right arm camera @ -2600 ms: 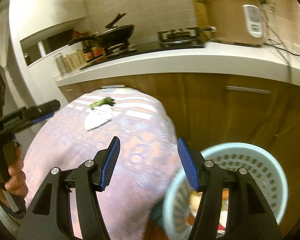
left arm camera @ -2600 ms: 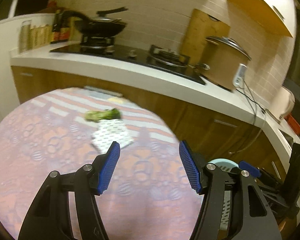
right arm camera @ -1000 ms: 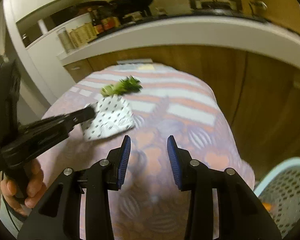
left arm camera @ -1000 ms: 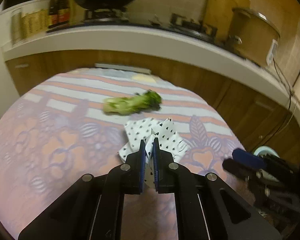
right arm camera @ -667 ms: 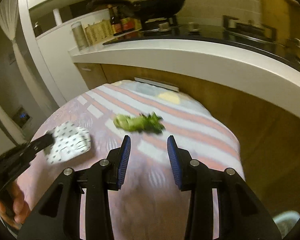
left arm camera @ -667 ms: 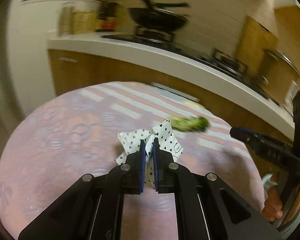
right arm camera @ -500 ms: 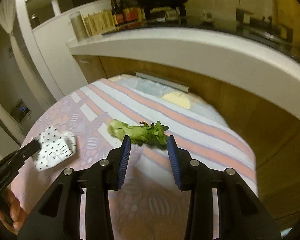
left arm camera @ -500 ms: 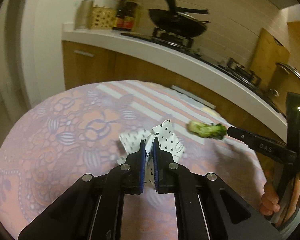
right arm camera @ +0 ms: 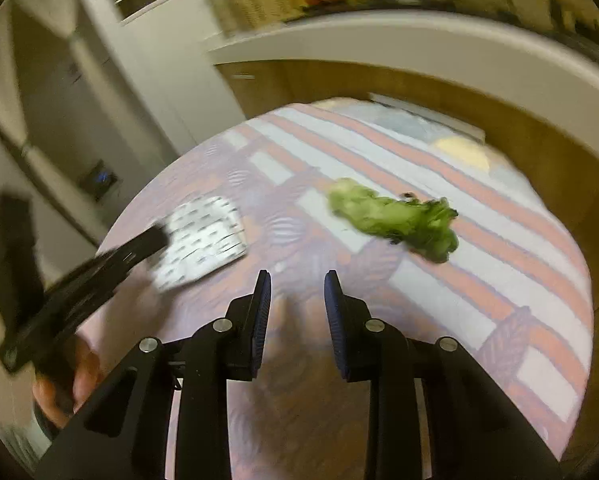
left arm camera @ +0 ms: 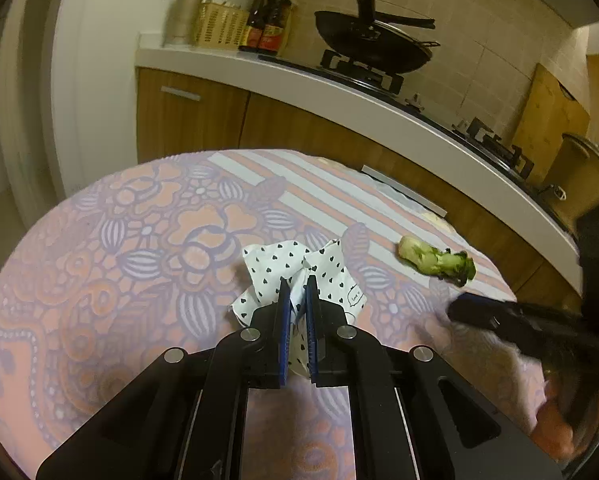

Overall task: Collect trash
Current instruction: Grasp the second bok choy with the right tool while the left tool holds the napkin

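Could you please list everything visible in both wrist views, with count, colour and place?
napkin: one, white with black hearts, crumpled, pinched in the left tool.
vegetable scrap: one, green, lying on the tablecloth, ahead of the right tool.
tablecloth: one, pink and lilac, floral and striped, over the round table.
wok: one, black, on the stove.
bottles: two, dark, on the counter.
basket: one, yellow, beside the bottles.
left tool: black, blue pads, shut on the napkin.
right tool: black, blue pads, closing, nothing between.
hand: one, gripping the left tool's handle.

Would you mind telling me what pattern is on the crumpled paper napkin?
White with small black hearts; the paper napkin shows best in the left wrist view.
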A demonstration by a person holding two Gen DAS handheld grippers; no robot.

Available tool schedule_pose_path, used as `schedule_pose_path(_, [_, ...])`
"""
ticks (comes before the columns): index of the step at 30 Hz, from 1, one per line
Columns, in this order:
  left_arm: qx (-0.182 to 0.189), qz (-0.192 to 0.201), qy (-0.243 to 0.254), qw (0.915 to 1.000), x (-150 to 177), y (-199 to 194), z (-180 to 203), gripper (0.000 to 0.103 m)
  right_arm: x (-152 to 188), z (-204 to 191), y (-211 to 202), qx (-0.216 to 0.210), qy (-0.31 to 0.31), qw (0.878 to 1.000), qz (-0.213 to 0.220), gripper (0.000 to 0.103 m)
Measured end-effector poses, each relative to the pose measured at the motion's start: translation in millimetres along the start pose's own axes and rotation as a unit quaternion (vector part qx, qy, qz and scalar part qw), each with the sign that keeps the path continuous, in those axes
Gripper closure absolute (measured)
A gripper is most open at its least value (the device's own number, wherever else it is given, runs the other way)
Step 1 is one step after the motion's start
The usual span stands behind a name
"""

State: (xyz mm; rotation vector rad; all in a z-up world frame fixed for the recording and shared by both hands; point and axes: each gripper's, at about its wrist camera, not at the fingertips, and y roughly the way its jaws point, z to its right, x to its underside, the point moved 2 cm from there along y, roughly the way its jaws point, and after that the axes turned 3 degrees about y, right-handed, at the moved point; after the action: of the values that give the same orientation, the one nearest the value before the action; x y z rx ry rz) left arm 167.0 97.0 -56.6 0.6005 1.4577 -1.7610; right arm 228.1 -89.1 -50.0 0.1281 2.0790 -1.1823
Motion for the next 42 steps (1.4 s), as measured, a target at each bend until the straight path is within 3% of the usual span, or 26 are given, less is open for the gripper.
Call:
schedule_pose_path(4, [0.004, 0.000, -0.004, 1.0000, 0.4, -0.4, 0.2, 0.098, -12.3, 3.7, -15.2, 0.050, -0.033, 0.998, 0.029, 0.076])
schedule_pose_path(5, [0.005, 0.002, -0.001, 1.0000, 0.7, -0.9, 1.7, 0.098, -21.5, 10.0, -11.2, 0.084, -0.049, 0.995, 0.032, 0.069])
schedule_pose_path(6, [0.004, 0.003, 0.003, 1.0000, 1.1, -1.1, 3.3, 0.098, -25.5, 14.3, -7.6, 0.102, -0.060, 0.993, 0.030, 0.049])
schedule_pose_path(8, [0.002, 0.003, 0.007, 1.0000, 2.0, -0.9, 4.7, 0.098, -34.6, 24.0, 6.5, 0.128, -0.093, 0.987, 0.026, 0.035])
schedule_pose_path(15, [0.006, 0.001, 0.008, 1.0000, 2.2, -0.1, 6.0, 0.098, -39.6, 33.9, 50.3, 0.111, -0.138, 0.984, -0.033, 0.035])
schedule_pose_path(17, [0.005, 0.000, 0.012, 0.9999, 2.4, 0.7, 7.7, 0.098, -39.7, 27.5, 53.9, 0.121, -0.155, 0.980, -0.033, 0.035])
schedule_pose_path(19, [0.003, 0.000, 0.018, 0.9998, 3.5, 0.9, 9.7, 0.098, -39.4, 25.9, 53.9, 0.122, -0.155, 0.980, -0.032, 0.039])
schedule_pose_path(21, [0.000, 0.002, 0.021, 0.9998, 3.6, 0.0, 11.4, 0.098, -38.7, 26.5, 50.5, 0.116, -0.146, 0.982, -0.026, 0.062])
schedule_pose_path(22, [-0.001, 0.003, 0.022, 0.9998, 3.6, -0.4, 11.8, 0.098, -36.7, 29.2, 47.9, 0.111, -0.141, 0.983, -0.024, 0.064])
schedule_pose_path(24, [-0.002, 0.002, 0.023, 0.9997, 3.0, -0.6, 12.2, 0.098, -32.4, 30.6, 38.4, 0.105, -0.134, 0.985, -0.016, 0.082])
schedule_pose_path(25, [-0.003, 0.003, 0.023, 0.9997, 2.8, -0.8, 12.0, 0.098, -28.5, 30.2, 31.1, 0.102, -0.128, 0.986, -0.009, 0.084])
schedule_pose_path(42, [0.064, 0.028, 0.046, 0.9965, -3.2, -58.3, 75.4, 0.098, 32.9, 46.1, -86.5, 0.083, -0.030, 0.992, 0.092, 0.086])
